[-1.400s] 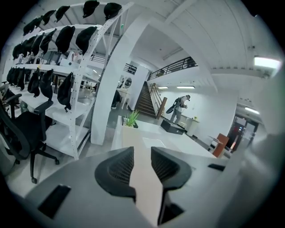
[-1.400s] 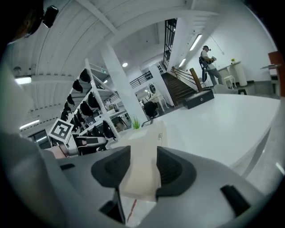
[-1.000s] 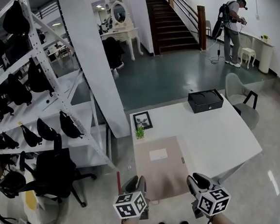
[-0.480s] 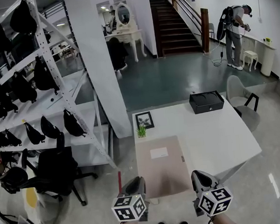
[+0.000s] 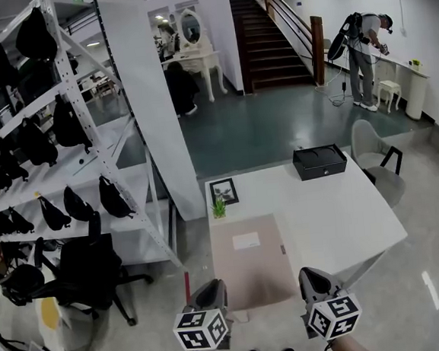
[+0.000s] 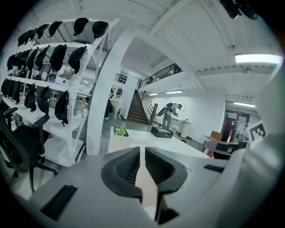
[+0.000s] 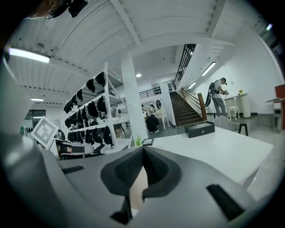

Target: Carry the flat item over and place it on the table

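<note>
Left gripper (image 5: pixel 212 292), jaws just closed on the near-left edge of the flat item (image 5: pixel 250 264), a beige sheet lying along the white table (image 5: pixel 337 206); right gripper (image 5: pixel 311 281) clamped on its near-right edge; grasp made, carrying and placing apparently outstanding.

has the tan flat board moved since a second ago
No, not that the head view shows: the tan board still has its far edge just short of the small plant on the white table.

Head view looks steeply down; both gripper views face along the same white table (image 5: pixel 337 214).
</note>
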Tool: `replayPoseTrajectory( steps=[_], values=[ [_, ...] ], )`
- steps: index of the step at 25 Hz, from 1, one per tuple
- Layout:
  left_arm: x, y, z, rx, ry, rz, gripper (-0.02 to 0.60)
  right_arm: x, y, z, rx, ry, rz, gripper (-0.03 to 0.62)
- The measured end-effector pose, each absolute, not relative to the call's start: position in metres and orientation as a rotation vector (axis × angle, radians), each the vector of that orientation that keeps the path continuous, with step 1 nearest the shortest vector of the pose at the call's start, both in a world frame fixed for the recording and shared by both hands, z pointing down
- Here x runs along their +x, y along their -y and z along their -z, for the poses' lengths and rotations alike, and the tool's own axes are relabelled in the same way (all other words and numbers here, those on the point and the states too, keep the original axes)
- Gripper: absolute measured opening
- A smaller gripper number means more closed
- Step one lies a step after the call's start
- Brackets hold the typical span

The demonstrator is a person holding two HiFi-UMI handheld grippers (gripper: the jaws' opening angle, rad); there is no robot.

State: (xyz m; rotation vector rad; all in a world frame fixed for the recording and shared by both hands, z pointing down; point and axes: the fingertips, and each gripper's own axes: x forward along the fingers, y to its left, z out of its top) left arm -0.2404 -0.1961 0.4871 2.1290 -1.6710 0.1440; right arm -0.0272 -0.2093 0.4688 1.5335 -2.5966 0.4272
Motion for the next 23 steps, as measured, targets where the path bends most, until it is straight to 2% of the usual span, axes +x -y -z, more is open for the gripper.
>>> replayPoseTrajectory(
  steps=[23],
  values=[
    [-0.242,0.200,-0.497,2.088,1.673,-0.140,0.037,-0.029,0.215,-0.487,1.475,2.592,-0.497,0.000]
  ],
)
